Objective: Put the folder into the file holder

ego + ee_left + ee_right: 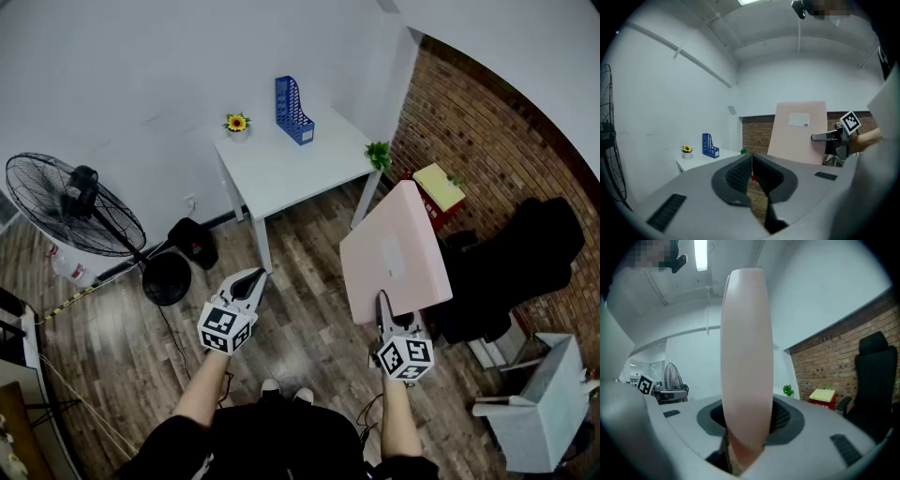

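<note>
Pink folder (394, 248) held up in air, bottom edge clamped in right gripper (382, 309) fingers; blue file holder (292, 109) at surface (291, 173) far edge, well apart. Empty left gripper (249, 279) fingers together. Folder likely light, stiff, smooth; edge grip may pivot.

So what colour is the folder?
Pale pink; the folder shows best in the head view.
</note>
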A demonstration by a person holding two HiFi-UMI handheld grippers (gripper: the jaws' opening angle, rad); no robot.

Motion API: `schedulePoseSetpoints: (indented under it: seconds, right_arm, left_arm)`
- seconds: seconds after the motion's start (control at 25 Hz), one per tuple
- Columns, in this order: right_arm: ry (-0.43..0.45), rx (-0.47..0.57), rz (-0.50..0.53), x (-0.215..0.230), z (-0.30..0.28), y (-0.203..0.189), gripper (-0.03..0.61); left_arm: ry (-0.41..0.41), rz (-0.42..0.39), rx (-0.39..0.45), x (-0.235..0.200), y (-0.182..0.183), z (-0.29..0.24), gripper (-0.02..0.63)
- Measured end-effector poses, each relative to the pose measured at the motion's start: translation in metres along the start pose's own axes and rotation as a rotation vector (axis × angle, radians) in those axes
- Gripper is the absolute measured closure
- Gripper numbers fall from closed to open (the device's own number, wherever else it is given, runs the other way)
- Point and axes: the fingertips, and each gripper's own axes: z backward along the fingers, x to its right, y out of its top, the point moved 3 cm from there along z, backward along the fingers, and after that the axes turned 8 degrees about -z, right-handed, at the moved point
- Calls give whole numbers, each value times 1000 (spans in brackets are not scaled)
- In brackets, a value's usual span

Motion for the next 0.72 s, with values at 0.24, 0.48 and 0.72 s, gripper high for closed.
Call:
schedulePoseSetpoints:
  seconds: [0.24,0.48,0.72]
  right_arm:
    - [9,-3,7,-3,10,1,408]
    - [15,2,6,8,22,2,408]
    - [28,9,-2,23,29,1,407]
  left_arm:
    - [17,9,-12,6,-3,12,583]
    - [29,19,-12,15,-3,11,583]
    - [45,29,-17,29,-8,13,583]
